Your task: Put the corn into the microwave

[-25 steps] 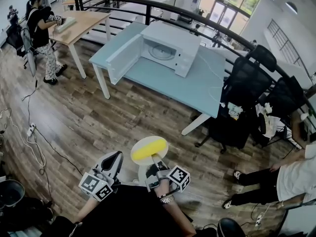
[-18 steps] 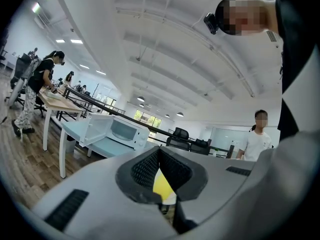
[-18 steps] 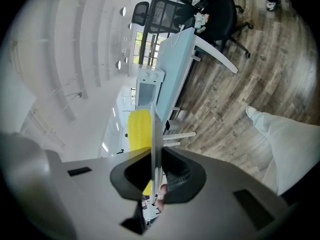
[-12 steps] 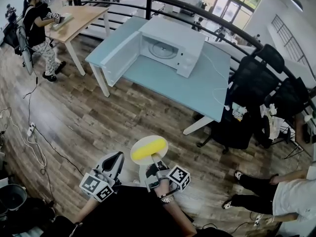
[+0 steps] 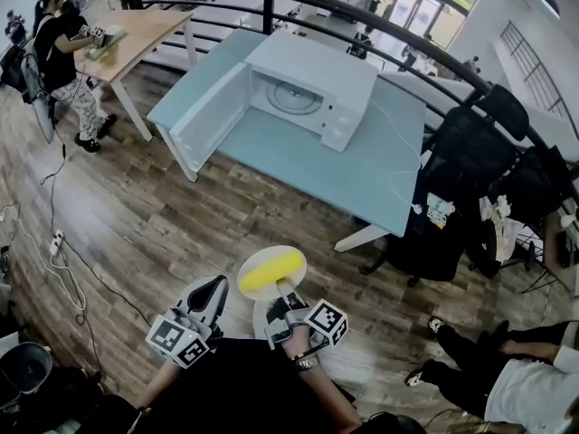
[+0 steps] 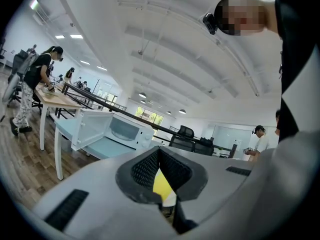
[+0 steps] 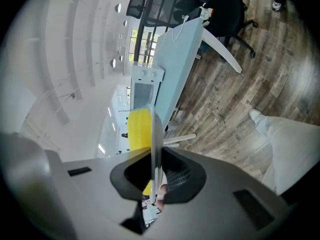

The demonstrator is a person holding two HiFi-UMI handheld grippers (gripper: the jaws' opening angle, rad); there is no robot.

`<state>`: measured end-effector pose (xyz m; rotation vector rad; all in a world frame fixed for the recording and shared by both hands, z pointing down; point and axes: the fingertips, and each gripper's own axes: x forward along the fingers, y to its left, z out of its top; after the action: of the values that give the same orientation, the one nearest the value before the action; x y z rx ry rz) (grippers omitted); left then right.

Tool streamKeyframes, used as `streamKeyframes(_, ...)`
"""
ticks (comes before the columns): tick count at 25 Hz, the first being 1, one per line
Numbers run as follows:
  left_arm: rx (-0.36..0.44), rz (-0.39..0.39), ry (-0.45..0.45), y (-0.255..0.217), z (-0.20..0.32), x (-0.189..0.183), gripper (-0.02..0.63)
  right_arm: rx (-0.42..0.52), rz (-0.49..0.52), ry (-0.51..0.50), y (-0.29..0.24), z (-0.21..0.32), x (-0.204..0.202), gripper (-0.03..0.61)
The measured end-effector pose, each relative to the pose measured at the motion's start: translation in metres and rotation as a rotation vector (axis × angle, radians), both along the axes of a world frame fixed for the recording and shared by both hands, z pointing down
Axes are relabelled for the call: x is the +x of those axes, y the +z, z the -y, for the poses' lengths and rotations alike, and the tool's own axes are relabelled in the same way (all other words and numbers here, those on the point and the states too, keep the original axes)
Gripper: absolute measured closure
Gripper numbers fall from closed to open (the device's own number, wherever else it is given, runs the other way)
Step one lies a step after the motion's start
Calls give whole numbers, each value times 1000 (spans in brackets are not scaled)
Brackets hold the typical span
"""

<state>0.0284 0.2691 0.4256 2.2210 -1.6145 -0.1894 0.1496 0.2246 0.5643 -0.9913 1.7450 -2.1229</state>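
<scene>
The right gripper (image 7: 155,160) was clamped on the rim of a white plate (image 7: 152,126), whose edge ran straight between its jaws; in the head view the right gripper (image 5: 282,295) sat low in the middle, holding the plate (image 5: 256,258) out ahead of it above the wooden floor (image 5: 136,215); the corn (image 5: 270,273), a single yellow cob, lay across the plate, and in the right gripper view the corn (image 7: 139,129) showed just beside the plate's edge. The left gripper (image 6: 159,153) had its jaws together with nothing gripped; in the head view the left gripper (image 5: 213,289) hung just beside the plate, on its left, though whether it touched the plate could not be told. Well apart from both, across the floor, stood the light-blue surface (image 5: 362,174) with the white microwave (image 5: 317,84) on it; its door (image 5: 208,120) was swung wide open to the left, and the cavity faced the camera. Black office chairs (image 5: 466,152) stood at the surface's right side; a person (image 5: 59,48) stood at a wooden surface (image 5: 136,43) in the far left corner.
</scene>
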Motion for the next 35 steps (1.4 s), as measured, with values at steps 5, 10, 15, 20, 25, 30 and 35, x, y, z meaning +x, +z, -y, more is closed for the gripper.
streamKeyframes(5, 4, 0, -10, -2, 35, -6, 611, 6, 10, -4, -2, 35, -6, 551)
streamKeyframes(10, 15, -5, -15, -8, 68, -8, 611, 11, 13, -3, -9, 69, -8, 551)
streamKeyframes(15, 27, 2, -11, -9, 102, -6, 611, 20, 8, 11, -11, 104, -3, 551)
streamKeyframes(20, 36, 7, -8, -15, 131, -3, 611, 31, 22, 8, -13, 133, -6, 551)
streamKeyframes(25, 44, 16, 0, -18, 150, 2, 611, 42, 38, -2, -16, 154, -11, 551)
streamKeyframes(30, 42, 13, -4, -16, 166, 4, 611, 32, 49, 1, -12, 170, -11, 551)
streamKeyframes(35, 32, 17, -7, -12, 171, 3, 611, 17, 54, 3, -7, 177, -12, 551)
